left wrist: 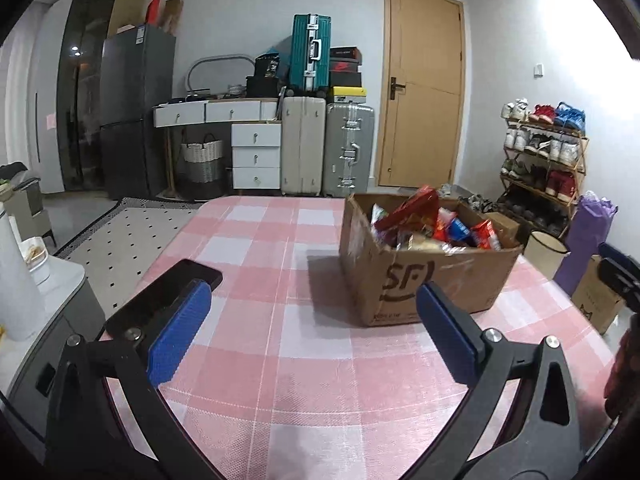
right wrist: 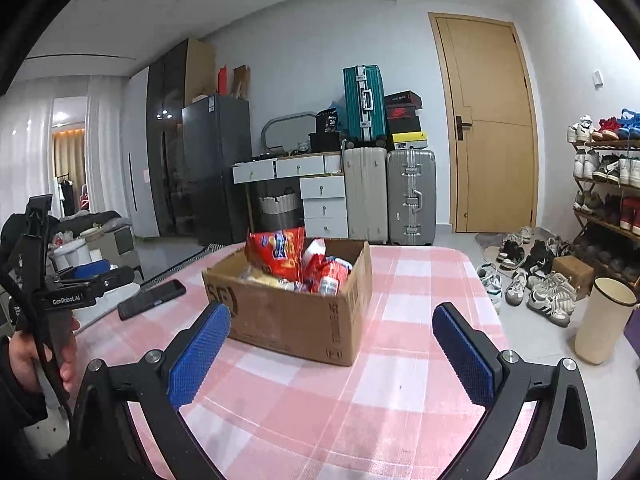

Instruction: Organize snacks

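Observation:
An open cardboard box [left wrist: 436, 280] [right wrist: 296, 320] stands on the pink checked table [left wrist: 304, 380] [right wrist: 384, 392]. It is piled with several snack packets [left wrist: 424, 224], and a red biscuit bag [right wrist: 276, 258] sticks up highest. My left gripper [left wrist: 314, 320] is open and empty, low over the cloth, with the box just ahead to its right. My right gripper [right wrist: 332, 352] is also open and empty, facing the box's near corner. In the right wrist view the left gripper [right wrist: 110, 274] shows at the far left, held by a person's hand [right wrist: 60, 360].
A black phone [left wrist: 160, 300] [right wrist: 152, 298] lies on the table left of the box. A low cabinet [left wrist: 60, 300] with white containers stands beside the table's left edge. To the right, on the floor, are a cream bin [right wrist: 604, 320], loose shoes [right wrist: 540, 284] and a shoe rack [left wrist: 544, 160].

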Demonstrator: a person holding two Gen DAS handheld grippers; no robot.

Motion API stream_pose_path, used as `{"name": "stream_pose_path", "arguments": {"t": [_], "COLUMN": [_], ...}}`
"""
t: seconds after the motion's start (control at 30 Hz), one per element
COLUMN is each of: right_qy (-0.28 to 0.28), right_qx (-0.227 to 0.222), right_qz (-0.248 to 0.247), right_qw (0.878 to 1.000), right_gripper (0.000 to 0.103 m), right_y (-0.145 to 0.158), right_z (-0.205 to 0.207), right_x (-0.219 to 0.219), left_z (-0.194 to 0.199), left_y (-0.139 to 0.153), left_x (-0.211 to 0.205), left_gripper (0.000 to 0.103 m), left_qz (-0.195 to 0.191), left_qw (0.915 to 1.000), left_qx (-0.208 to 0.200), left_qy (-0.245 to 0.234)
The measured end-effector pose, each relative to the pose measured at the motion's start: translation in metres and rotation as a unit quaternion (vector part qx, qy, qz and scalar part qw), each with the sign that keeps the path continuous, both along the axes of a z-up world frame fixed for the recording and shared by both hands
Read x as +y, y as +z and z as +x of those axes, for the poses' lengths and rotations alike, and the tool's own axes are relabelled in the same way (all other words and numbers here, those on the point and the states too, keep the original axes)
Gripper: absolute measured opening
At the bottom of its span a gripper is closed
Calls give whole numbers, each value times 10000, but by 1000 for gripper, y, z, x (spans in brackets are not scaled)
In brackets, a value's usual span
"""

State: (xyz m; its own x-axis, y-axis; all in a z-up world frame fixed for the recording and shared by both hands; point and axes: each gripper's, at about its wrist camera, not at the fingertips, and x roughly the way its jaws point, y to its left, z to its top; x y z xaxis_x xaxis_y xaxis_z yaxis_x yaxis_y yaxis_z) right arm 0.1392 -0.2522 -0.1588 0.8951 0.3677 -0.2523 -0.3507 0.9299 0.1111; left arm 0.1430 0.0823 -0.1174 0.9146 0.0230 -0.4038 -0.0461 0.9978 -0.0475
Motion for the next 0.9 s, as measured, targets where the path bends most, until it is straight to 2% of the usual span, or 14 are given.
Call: {"name": "stream_pose_path", "arguments": {"t": [0.13,0.3,0.9], "right_qy": [-13,-82,-95], "right_qx": [-230,-2,49], "right_qz": [-160,-116,-119], "right_qw": [9996,9999,9999], "right_gripper": [103,103,103], "right_y": [-15,-26,-30], "right_z": [-3,8,15], "right_x": [5,4,4], "left_z": [4,9,6], "left_y": [-17,-27,-27], "left_x": [-5,-14,-12], "left_gripper": [102,102,102], "left_qz": [79,294,283], "left_qw": [10000,9995,9993], "left_qx": [-45,-103,-227], "left_qy": [25,6,92]}}
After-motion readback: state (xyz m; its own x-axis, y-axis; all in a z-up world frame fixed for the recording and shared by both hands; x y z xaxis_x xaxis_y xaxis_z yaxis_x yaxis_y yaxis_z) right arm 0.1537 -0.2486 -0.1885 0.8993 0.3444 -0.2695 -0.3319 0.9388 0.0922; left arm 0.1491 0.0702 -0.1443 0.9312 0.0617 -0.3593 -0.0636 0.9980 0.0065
